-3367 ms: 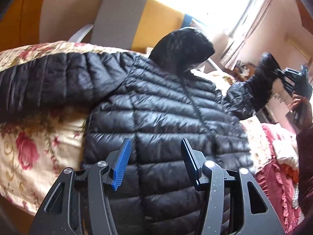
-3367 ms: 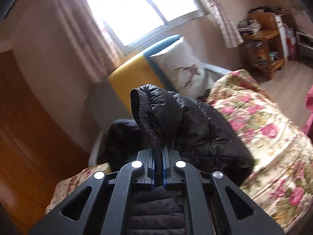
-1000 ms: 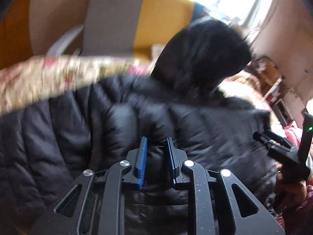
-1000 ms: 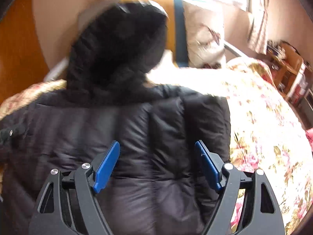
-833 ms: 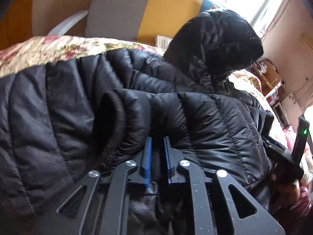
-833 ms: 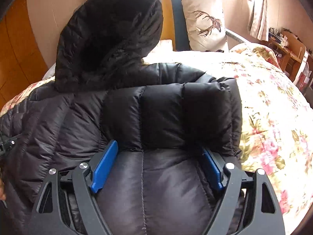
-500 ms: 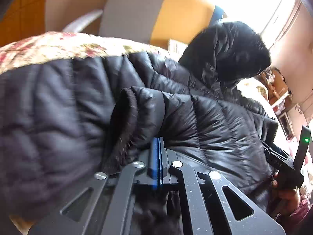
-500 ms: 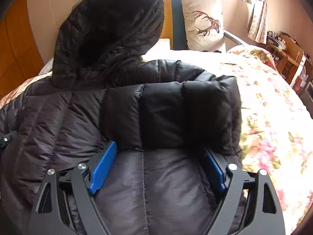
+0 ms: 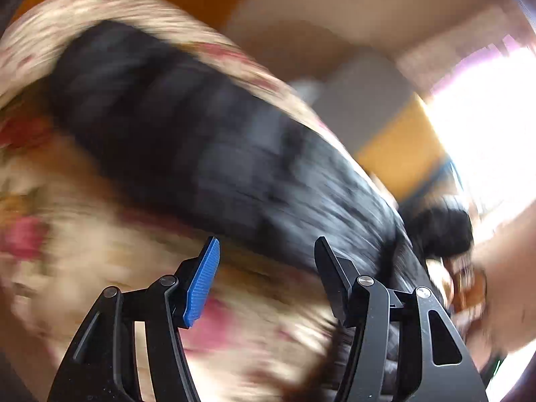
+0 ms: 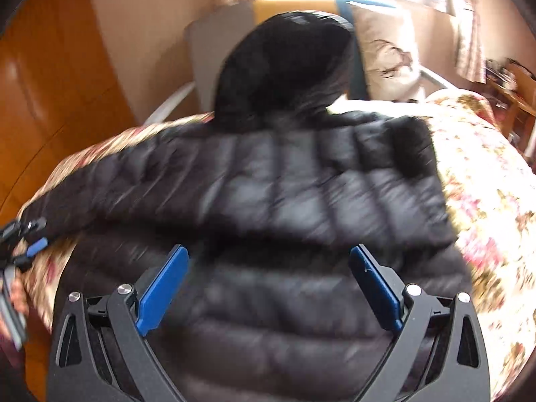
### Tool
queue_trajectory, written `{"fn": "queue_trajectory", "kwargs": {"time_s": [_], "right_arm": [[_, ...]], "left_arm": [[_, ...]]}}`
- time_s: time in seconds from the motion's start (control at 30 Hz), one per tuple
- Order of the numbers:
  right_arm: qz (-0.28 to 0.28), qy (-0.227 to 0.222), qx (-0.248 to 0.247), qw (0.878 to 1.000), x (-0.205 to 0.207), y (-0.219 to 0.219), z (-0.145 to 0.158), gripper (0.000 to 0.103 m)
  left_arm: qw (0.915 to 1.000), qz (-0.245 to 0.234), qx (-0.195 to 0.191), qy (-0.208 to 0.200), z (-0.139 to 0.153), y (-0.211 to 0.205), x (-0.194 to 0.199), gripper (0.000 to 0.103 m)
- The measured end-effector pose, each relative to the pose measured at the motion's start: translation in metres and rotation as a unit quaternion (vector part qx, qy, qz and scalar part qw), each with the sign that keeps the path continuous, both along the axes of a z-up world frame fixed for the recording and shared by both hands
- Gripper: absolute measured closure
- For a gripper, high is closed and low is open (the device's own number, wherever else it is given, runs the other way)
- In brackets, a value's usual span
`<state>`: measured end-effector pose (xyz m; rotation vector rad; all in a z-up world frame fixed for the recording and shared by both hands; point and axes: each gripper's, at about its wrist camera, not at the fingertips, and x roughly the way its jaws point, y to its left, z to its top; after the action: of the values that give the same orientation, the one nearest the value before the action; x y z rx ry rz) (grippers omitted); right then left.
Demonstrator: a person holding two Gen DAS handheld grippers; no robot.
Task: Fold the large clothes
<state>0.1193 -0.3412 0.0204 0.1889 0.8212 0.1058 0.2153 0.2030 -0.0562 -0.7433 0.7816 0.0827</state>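
Jacket padding lies straight ahead of the right tongs, whose jaws are opening wide with nothing pinched between them. The left tongs are opening too, empty, over the flowered bedspread; one black sleeve runs just beyond their tips. Its hood stands against the headboard.
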Motion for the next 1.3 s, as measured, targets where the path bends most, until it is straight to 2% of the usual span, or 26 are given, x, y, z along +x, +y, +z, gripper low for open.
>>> {"fn": "queue_trajectory", "kwargs": {"time_s": [0.1,0.2,0.4,0.43,0.47,0.5,0.53,0.6,0.7,0.77,0.87,0.93,1.03,1.1,1.13,1.2,1.3], "right_arm": [[0.022,0.01,-0.002,1.0,-0.013,0.023,-0.008,0.006],[0.036,0.019,0.0,0.999,-0.02,0.04,-0.014,0.006],[0.047,0.024,-0.005,0.999,-0.023,0.053,-0.014,0.006],[0.048,0.026,-0.007,0.999,-0.022,0.055,-0.015,0.006],[0.048,0.028,-0.009,0.998,-0.022,0.056,-0.015,0.006],[0.048,0.03,-0.01,0.998,-0.023,0.058,-0.016,0.006],[0.049,0.032,-0.011,0.998,-0.024,0.059,-0.016,0.006],[0.048,0.035,-0.015,0.998,-0.025,0.06,-0.018,0.006],[0.045,0.037,-0.01,0.998,-0.027,0.057,-0.02,0.006],[0.042,0.037,-0.003,0.998,-0.026,0.054,-0.019,0.006],[0.036,0.031,0.012,0.999,-0.025,0.049,-0.014,0.006],[0.032,0.022,0.028,0.999,-0.026,0.044,-0.008,0.006],[0.022,0.007,0.05,0.998,-0.028,0.032,0.001,0.006],[0.013,0.0,0.068,0.998,-0.03,0.021,0.005,0.006],[0.007,-0.002,0.078,0.997,-0.03,0.015,0.007,0.007],[-0.007,-0.005,0.106,0.994,-0.031,-0.001,0.008,0.009],[-0.034,-0.004,0.145,0.989,-0.031,-0.025,0.007,0.009]], "left_arm": [[0.9938,0.097,-0.054,0.005,-0.008,0.072,-0.019,0.046],[0.9844,0.15,-0.093,0.0,-0.012,0.118,-0.025,0.046],[0.9663,0.208,-0.151,-0.003,-0.028,0.165,-0.019,0.041],[0.9659,0.202,-0.161,-0.007,-0.031,0.169,-0.014,0.046],[0.966,0.199,-0.165,-0.008,-0.034,0.17,-0.01,0.056],[0.9662,0.196,-0.167,-0.008,-0.037,0.173,-0.008,0.079],[0.9677,0.189,-0.166,-0.015,-0.036,0.172,-0.003,0.091],[0.9732,0.178,-0.142,-0.034,-0.023,0.163,0.0,0.099],[0.9814,0.131,-0.114,-0.082,0.015,0.134,0.005,0.1],[0.9868,0.071,-0.079,-0.123,0.055,0.097,0.008,0.1],[0.9852,-0.02,-0.047,-0.164,0.099,0.03,0.015,0.1],[0.9784,-0.085,-0.034,-0.185,0.119,-0.023,0.017,0.1],[0.9606,-0.19,-0.014,-0.203,0.137,-0.11,0.017,0.1],[0.9412,-0.269,0.004,-0.204,0.138,-0.177,0.015,0.1],[0.9352,-0.291,0.015,-0.201,0.135,-0.2,0.014,0.1],[0.9159,-0.361,0.03,-0.174,0.118,-0.26,0.014,0.1],[0.8955,-0.422,0.053,-0.131,0.091,-0.317,0.011,0.096]]}}
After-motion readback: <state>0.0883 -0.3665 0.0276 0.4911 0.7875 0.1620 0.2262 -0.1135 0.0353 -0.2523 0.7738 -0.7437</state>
